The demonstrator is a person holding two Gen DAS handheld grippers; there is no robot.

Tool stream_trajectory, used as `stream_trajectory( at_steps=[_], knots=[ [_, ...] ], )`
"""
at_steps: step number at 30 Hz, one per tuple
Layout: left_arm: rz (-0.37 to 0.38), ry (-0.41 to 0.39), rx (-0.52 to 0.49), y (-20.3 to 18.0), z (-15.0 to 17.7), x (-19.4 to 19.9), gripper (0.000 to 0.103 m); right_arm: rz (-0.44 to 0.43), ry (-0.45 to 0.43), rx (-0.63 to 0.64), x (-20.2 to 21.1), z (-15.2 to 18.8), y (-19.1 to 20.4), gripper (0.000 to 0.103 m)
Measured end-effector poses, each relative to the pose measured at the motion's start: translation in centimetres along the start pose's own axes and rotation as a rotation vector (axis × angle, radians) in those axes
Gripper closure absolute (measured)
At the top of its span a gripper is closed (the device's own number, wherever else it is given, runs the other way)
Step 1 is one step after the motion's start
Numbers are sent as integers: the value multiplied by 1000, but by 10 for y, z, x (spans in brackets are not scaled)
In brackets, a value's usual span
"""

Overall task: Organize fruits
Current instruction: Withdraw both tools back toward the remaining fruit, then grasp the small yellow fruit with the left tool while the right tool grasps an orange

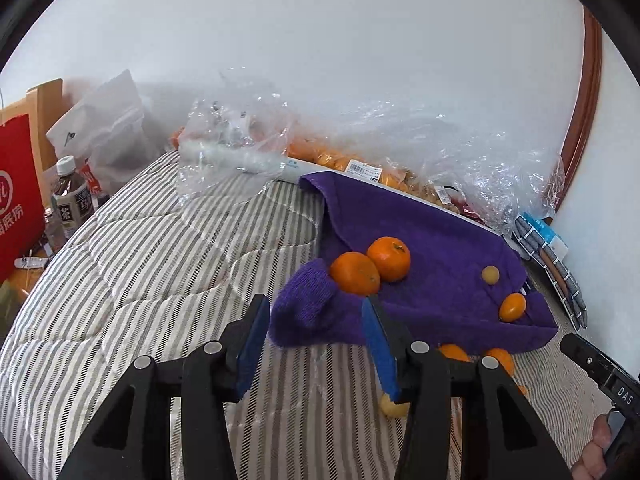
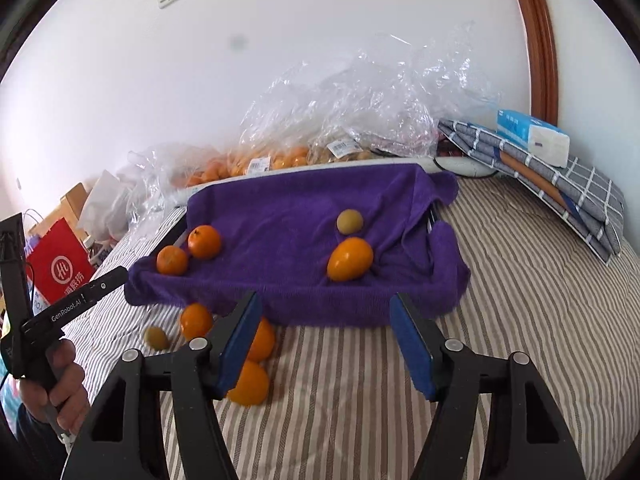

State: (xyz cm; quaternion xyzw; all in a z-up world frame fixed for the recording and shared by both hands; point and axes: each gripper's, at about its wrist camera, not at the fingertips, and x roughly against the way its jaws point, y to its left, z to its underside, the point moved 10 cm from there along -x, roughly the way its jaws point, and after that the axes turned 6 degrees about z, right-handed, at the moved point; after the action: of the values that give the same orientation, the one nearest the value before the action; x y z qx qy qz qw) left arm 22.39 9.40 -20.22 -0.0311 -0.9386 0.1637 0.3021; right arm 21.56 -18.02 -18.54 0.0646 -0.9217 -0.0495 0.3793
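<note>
Judging by their look, the loose fruits on the bed (image 2: 500,320) are light, round and smooth-skinned, so they will likely roll on the soft striped quilt and could slip from flat pads. The firm mandarins should stand a moderate squeeze across their widest part; the small yellowish ones look softer and call for a gentler pinch.

A purple towel (image 2: 288,220) is draped over what seems to be a shallow tray, and four fruits sit on it: two mandarins (image 2: 204,241) touching each other at its left side, a small yellow-green fruit (image 2: 349,221) and just below it an oval orange fruit (image 2: 350,259) toward the right. In front of the towel, on the quilt, lie three more orange fruits (image 2: 196,320) and another small yellowish fruit (image 2: 156,337).

The left hand-held gripper (image 1: 316,344) has its jaws parted with nothing between them, pointing at the towel's near corner. The right hand-held gripper (image 2: 326,344) is spread wide and empty, aimed at the towel's front edge.

The tray under the towel is hidden almost wholly, so its depth and any compartments cannot be told. The right gripper's left finger covers part of two orange fruits on the quilt. In the left wrist view a small fruit (image 1: 392,406) is half hidden behind the finger. Clear plastic bags (image 2: 360,112) at the wall hold more fruit, too crumpled and shiny to count.
</note>
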Motion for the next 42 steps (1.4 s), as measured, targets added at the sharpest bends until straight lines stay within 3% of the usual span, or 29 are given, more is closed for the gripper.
stream_trajectory(
  at_steps=[9,15,19,22,29,33,36,40,42],
  knots=[
    [-36,20,20,15,14,12,52,-91,112,-15,-4,38,25,56],
    [-16,62,34,16,20,6,50,-150,160,15,-13,52,52,57],
    [1,89,56,18,24,0,50,-157,200,27,-21,57,59,69],
    [22,86,37,11,26,1,51,-165,198,19,-22,56,56,69],
    [166,137,-83,-31,40,2,51,-9,145,38,-11,48,12,69],
    [187,204,-147,-46,50,-6,51,-7,152,79,-14,51,7,69],
    [159,279,-178,-51,61,-18,61,12,147,149,-21,47,14,69],
    [129,300,-219,-61,66,-24,70,-12,209,151,-35,54,16,69],
    [118,303,-237,-66,67,-27,75,-10,195,130,-35,51,13,69]
  ],
)
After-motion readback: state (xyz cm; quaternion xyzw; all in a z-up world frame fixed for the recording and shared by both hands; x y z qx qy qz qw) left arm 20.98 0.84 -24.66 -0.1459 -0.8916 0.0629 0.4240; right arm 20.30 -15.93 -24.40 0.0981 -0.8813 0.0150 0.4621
